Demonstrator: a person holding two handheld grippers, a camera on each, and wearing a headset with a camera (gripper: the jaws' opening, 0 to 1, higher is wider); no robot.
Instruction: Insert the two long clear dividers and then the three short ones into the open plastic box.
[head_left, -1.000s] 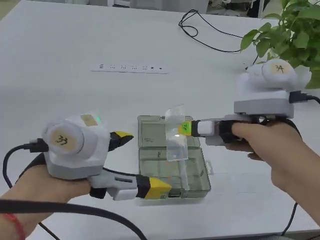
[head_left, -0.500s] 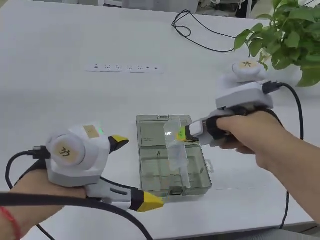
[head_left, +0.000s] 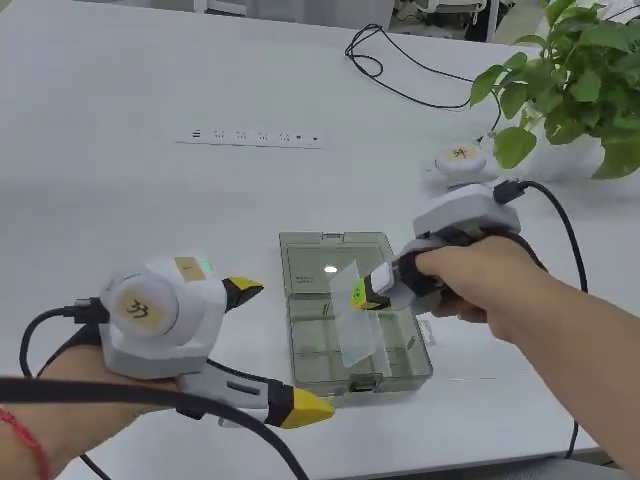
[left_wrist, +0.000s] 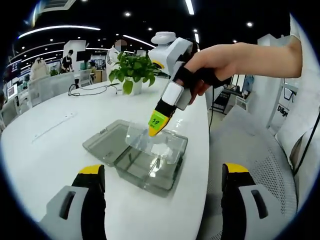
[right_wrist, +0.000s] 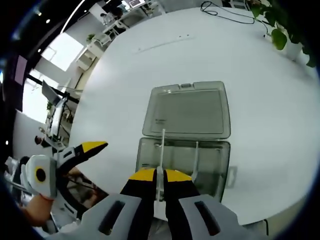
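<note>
Over the open smoky plastic box (head_left: 412, 372), my right gripper (head_left: 358, 296) pinches a flat clear plastic divider (head_left: 353, 335); I'd square it to the slots, while my left gripper (head_left: 280, 349) gapes empty.

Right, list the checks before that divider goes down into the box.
1. Grip: the right tool is shut on the clear divider: ok.
2. Access: the box is open, with its lid lying flat behind it: ok.
3. Position: the divider is over the box's tray: ok.
4. Alignment: divider ends matched to their slots: cannot tell.
5. Clearance: the left tool is open and apart from the box: ok.
</note>
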